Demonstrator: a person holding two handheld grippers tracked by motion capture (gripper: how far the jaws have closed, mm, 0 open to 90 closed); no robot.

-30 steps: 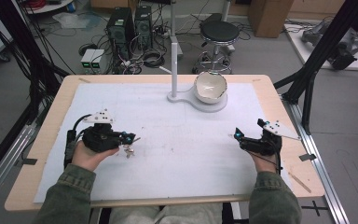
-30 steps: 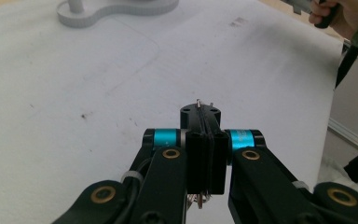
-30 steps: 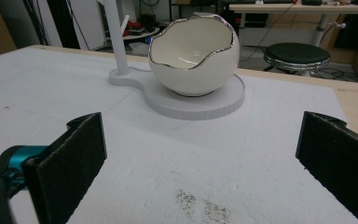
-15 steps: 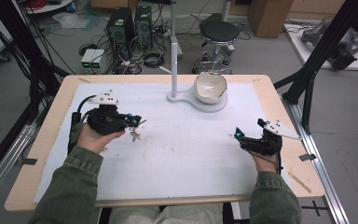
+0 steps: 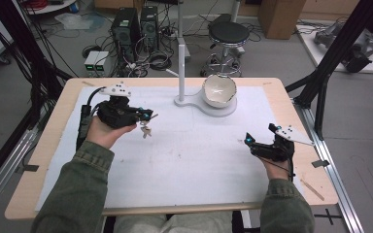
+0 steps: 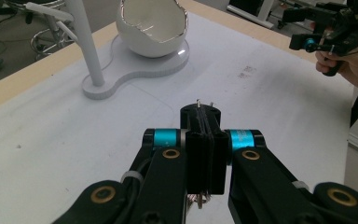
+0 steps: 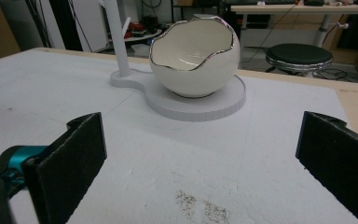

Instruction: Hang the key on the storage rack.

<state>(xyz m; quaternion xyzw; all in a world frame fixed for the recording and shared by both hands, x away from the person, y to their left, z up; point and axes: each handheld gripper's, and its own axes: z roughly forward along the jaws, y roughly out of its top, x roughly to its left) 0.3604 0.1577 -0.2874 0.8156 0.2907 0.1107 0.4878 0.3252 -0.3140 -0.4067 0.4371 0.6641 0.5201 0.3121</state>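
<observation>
Overhead, keys (image 5: 145, 129) dangling — left gripper (image 5: 148, 115) clamped

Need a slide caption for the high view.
Left gripper lifts keys above the table; right gripper rests open.

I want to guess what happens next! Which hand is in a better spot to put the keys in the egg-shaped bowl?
Probably the left. Its tool is shut on the keys, lifted off the table, with the bowl ahead. The right tool is open and holds nothing.
</observation>
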